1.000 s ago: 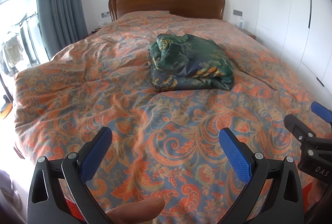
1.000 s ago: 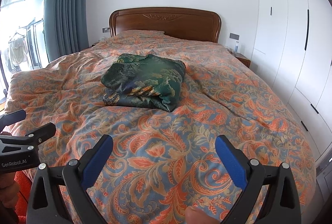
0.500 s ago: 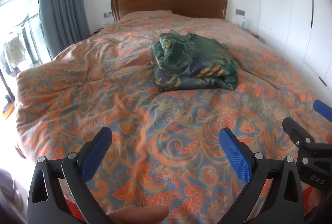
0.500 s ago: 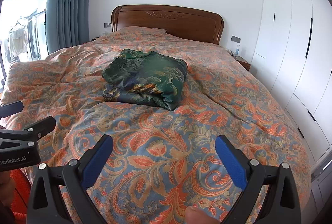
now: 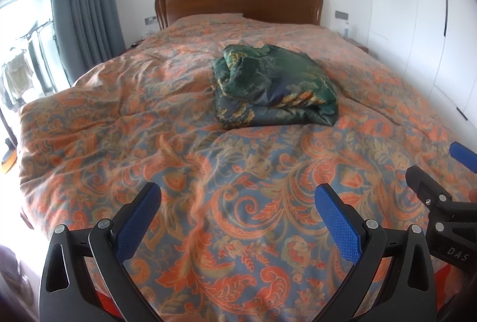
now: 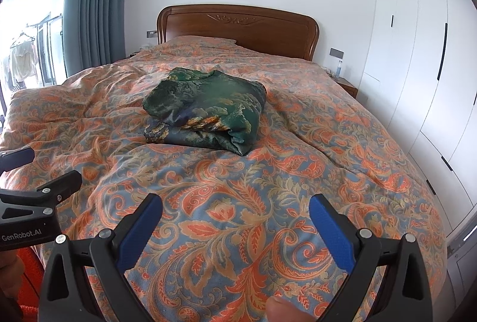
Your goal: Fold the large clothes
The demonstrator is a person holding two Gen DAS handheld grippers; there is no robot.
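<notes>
A dark green patterned garment point(image 5: 275, 91) lies folded in a thick bundle on the middle of the bed point(image 5: 119, 113); it also shows in the right wrist view point(image 6: 205, 110). My left gripper point(image 5: 237, 198) is open and empty, held above the foot of the bed, well short of the bundle. My right gripper point(image 6: 235, 205) is open and empty too, beside the left one. Each gripper shows at the edge of the other's view: the right one point(image 5: 441, 170) and the left one point(image 6: 44, 170).
The bed has an orange and blue paisley cover and a wooden headboard point(image 6: 238, 24). White wardrobe doors point(image 6: 417, 54) line the right wall. A grey curtain point(image 6: 95, 0) and bright window are on the left. A nightstand point(image 6: 347, 86) stands by the headboard.
Both grippers have risen and tilted up a little, so the bed and bundle sit lower in view. The bundle has not moved. Both jaws stay open.
</notes>
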